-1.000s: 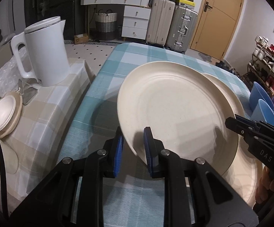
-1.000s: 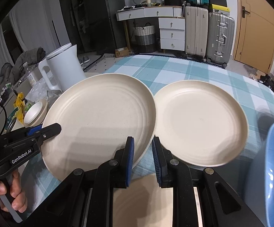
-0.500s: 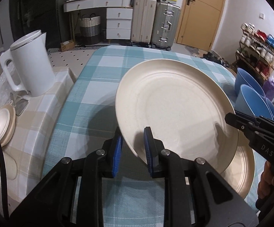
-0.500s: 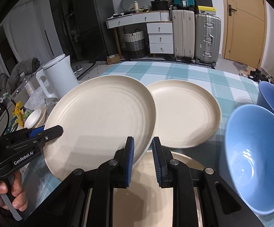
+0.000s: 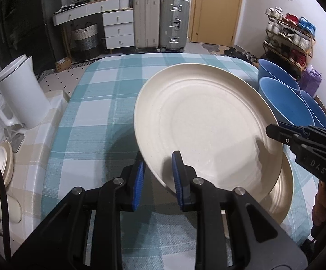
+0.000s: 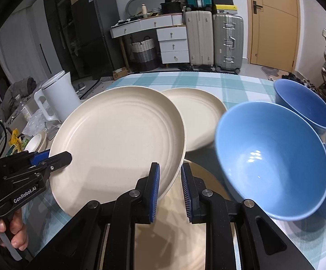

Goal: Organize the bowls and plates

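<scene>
Claws left (image 5: 157,177) and right (image 6: 170,186) pinch opposite rims of one cream plate (image 5: 203,130), steadying it level above another plate (image 5: 282,193) for stacking.

You've got cream plates (image 6: 118,132), sky-blue bowls (image 6: 273,164), a teal-and-white checked tablecloth (image 5: 100,103), a white kettle (image 5: 21,94), and blue pads (image 5: 138,180) on black grippers.
</scene>
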`<state>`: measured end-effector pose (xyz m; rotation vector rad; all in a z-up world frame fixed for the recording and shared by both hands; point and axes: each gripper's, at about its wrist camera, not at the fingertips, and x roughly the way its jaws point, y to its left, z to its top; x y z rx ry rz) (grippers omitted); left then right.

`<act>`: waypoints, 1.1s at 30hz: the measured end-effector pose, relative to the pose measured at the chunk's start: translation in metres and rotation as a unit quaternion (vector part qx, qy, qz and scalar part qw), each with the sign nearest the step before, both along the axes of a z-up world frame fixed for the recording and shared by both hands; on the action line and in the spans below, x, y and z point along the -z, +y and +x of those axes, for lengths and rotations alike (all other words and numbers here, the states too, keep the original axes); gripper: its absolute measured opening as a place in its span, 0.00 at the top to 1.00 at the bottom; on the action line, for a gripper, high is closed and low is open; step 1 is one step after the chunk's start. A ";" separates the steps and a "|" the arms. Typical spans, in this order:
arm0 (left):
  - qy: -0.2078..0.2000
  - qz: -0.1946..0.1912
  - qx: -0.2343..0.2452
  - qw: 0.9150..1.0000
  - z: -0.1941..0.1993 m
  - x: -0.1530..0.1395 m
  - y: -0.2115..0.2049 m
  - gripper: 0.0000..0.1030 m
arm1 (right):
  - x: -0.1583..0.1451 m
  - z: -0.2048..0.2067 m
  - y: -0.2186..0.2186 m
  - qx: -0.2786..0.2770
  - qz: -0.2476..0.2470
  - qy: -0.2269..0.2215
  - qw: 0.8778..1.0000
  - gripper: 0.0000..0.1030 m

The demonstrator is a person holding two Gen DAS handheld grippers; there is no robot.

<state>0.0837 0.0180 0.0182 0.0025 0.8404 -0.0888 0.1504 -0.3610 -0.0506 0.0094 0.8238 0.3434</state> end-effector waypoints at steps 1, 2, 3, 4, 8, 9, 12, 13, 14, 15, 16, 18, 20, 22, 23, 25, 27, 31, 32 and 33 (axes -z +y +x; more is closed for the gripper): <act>0.001 0.002 0.005 1.000 0.000 0.001 -0.003 0.81 | 0.000 -0.001 -0.001 0.003 -0.001 0.001 1.000 0.80; 0.003 0.004 0.009 1.000 0.000 0.002 -0.006 0.81 | 0.001 -0.004 -0.004 0.005 -0.002 0.002 1.000 0.80; 0.006 0.006 0.015 1.000 0.000 0.003 -0.010 0.80 | 0.001 -0.006 -0.007 0.008 -0.003 0.003 1.000 0.80; 0.009 0.007 0.020 1.000 -0.001 0.003 -0.011 0.80 | 0.002 -0.007 -0.009 0.010 -0.004 0.005 1.000 0.80; 0.018 0.009 0.040 0.999 -0.003 0.006 -0.019 0.80 | 0.005 -0.016 -0.020 0.019 -0.004 0.011 1.000 0.80; 0.020 0.011 0.044 0.999 -0.004 0.006 -0.020 0.80 | 0.005 -0.018 -0.022 0.021 -0.004 0.012 1.000 0.80; 0.025 0.018 0.056 0.998 -0.006 0.008 -0.023 0.80 | 0.008 -0.026 -0.027 0.022 -0.007 0.017 1.000 0.80; 0.028 0.020 0.058 0.998 -0.007 0.008 -0.024 0.80 | 0.009 -0.028 -0.028 0.023 -0.008 0.018 1.000 0.80; 0.030 0.022 0.061 0.997 -0.007 0.009 -0.026 0.80 | 0.010 -0.029 -0.029 0.023 -0.008 0.020 1.000 0.80; 0.031 0.027 0.065 0.997 -0.008 0.010 -0.027 0.79 | 0.011 -0.032 -0.030 0.024 -0.009 0.021 0.999 0.80; 0.032 0.033 0.069 0.997 -0.009 0.011 -0.028 0.79 | 0.012 -0.034 -0.030 0.025 -0.010 0.021 0.999 0.80; 0.035 0.041 0.075 0.996 -0.011 0.013 -0.031 0.79 | 0.015 -0.037 -0.031 0.026 -0.012 0.024 0.999 0.80; 0.039 0.045 0.079 0.995 -0.011 0.015 -0.032 0.79 | 0.018 -0.041 -0.032 0.026 -0.013 0.027 0.999 0.80; 0.043 0.050 0.084 0.994 -0.012 0.017 -0.035 0.78 | 0.020 -0.043 -0.033 0.027 -0.014 0.029 0.999 0.80; 0.043 0.052 0.085 0.994 -0.013 0.017 -0.036 0.78 | 0.021 -0.044 -0.034 0.027 -0.015 0.030 0.999 0.80; 0.046 0.054 0.090 0.993 -0.014 0.018 -0.037 0.78 | 0.022 -0.046 -0.035 0.026 -0.017 0.034 0.999 0.80; 0.050 0.058 0.095 0.993 -0.014 0.021 -0.038 0.78 | 0.022 -0.047 -0.035 0.027 -0.019 0.036 0.999 0.80; 0.054 0.065 0.099 0.991 -0.014 0.024 -0.039 0.77 | 0.022 -0.051 -0.035 0.027 -0.022 0.038 0.999 0.80; 0.056 0.067 0.101 0.991 -0.015 0.025 -0.040 0.77 | 0.023 -0.052 -0.035 0.026 -0.024 0.039 0.999 0.80; 0.057 0.068 0.104 0.991 -0.015 0.025 -0.040 0.77 | 0.022 -0.054 -0.036 0.027 -0.026 0.040 0.999 0.80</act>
